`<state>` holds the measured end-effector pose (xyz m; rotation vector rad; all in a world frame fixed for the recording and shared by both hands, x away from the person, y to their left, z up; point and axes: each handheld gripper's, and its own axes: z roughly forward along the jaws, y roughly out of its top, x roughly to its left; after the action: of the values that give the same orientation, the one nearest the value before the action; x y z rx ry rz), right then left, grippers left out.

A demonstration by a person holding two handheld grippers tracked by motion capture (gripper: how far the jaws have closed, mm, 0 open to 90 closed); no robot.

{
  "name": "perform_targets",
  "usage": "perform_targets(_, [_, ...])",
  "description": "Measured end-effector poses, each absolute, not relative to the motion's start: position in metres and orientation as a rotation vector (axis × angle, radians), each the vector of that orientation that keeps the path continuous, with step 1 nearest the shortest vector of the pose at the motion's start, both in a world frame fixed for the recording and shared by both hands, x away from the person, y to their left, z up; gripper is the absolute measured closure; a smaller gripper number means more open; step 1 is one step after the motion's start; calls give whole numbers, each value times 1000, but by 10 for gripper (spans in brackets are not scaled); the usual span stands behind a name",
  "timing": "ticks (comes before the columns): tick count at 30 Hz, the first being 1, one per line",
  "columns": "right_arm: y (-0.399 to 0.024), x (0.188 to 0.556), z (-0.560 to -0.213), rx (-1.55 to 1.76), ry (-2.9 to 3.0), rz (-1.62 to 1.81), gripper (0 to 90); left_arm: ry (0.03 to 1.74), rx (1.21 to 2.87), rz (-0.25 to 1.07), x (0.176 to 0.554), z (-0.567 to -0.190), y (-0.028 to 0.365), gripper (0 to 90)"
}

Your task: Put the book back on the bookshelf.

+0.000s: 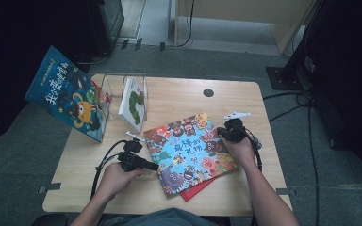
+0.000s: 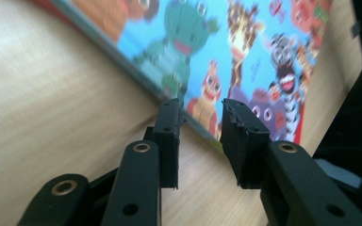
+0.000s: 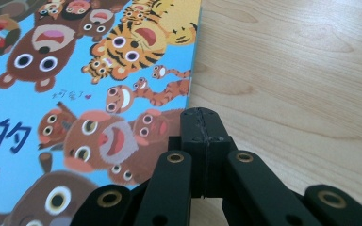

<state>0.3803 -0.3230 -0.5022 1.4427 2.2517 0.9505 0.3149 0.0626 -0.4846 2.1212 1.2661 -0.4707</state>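
Observation:
A picture book with a blue cover full of cartoon animals lies flat on the wooden table, on top of a red book. My left gripper lies low at the book's left edge. In the left gripper view its jaws stand apart, with the book's edge just past the tips and nothing pressed between them. My right gripper sits at the book's upper right corner. In the right gripper view its jaws are shut together by the cover's edge, gripping nothing.
A blue book stands tilted at the table's far left. A white book leans in a clear rack beside it. A small white object lies behind my right gripper, and a cable hole sits near the back edge.

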Motion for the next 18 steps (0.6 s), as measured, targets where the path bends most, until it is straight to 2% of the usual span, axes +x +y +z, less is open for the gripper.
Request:
perform_targets(9, [-329,354,-491,1398,2234,1010,900,1240,2208,-390,321,-487,58,745])
perform_targets(18, [-341,336,-487,1412,2198,1014,900,1230,2196,-408,320,-489,52,773])
